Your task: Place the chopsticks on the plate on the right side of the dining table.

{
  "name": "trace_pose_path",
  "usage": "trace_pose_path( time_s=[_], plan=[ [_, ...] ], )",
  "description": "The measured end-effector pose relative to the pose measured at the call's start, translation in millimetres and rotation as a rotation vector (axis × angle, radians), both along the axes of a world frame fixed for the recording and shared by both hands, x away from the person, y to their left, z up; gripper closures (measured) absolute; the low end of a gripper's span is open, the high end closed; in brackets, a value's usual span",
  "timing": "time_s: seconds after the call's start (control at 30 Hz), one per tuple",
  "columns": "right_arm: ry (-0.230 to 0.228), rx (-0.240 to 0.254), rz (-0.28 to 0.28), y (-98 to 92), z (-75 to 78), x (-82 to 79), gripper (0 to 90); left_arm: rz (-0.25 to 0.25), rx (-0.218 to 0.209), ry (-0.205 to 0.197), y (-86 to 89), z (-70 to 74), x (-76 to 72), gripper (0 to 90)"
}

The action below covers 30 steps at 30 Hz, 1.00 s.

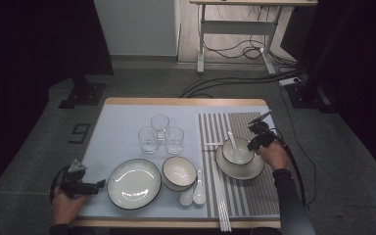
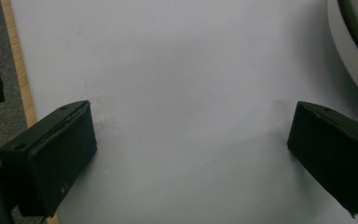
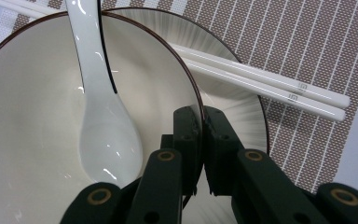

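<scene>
One bowl (image 3: 37, 116) is gripped at its near rim by the right gripper (image 3: 201, 140), whose jaws are closed on the wall; it is set on a plate (image 1: 259, 169) on the striped mat (image 1: 264, 196), with one spoon (image 3: 102, 126) lying inside, its handle pointing away. The left gripper (image 2: 191, 140) is held wide open and empty, well apart, beside the large plate (image 1: 134, 183). Three glasses (image 1: 160, 133), two spare spoons (image 1: 194, 193) and a second bowl (image 1: 179, 172) are counted.

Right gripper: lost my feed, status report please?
Right gripper shut on bowl rim. Spoon inside bowl. Left gripper open, idle. Nothing obstructing.
</scene>
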State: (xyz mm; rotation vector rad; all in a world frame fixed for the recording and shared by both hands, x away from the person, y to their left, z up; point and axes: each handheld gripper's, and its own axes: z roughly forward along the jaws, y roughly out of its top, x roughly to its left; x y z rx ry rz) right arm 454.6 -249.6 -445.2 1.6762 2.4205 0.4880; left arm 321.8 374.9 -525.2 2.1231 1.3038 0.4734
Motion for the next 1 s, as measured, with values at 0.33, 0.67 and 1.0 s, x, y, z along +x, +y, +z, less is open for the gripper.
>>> trace_pose_path(
  time_s=[0.33, 0.67, 1.0],
  plan=[
    [0.005, -0.001, -0.016, -6.3, 0.3, -1.0, 84.2, 0.0, 0.0, 0.0, 0.0, 0.0, 0.0, 0.8],
    [0.003, 0.002, -0.022, -9.8, 0.0, -1.0, 84.2, 0.0, 0.0, 0.0, 0.0, 0.0, 0.0, 0.8],
    [0.007, -0.003, -0.03, -13.9, 0.1, -2.2, 84.1, 0.0, 0.0, 0.0, -0.1, 0.0, 0.0, 0.8]
  ],
)
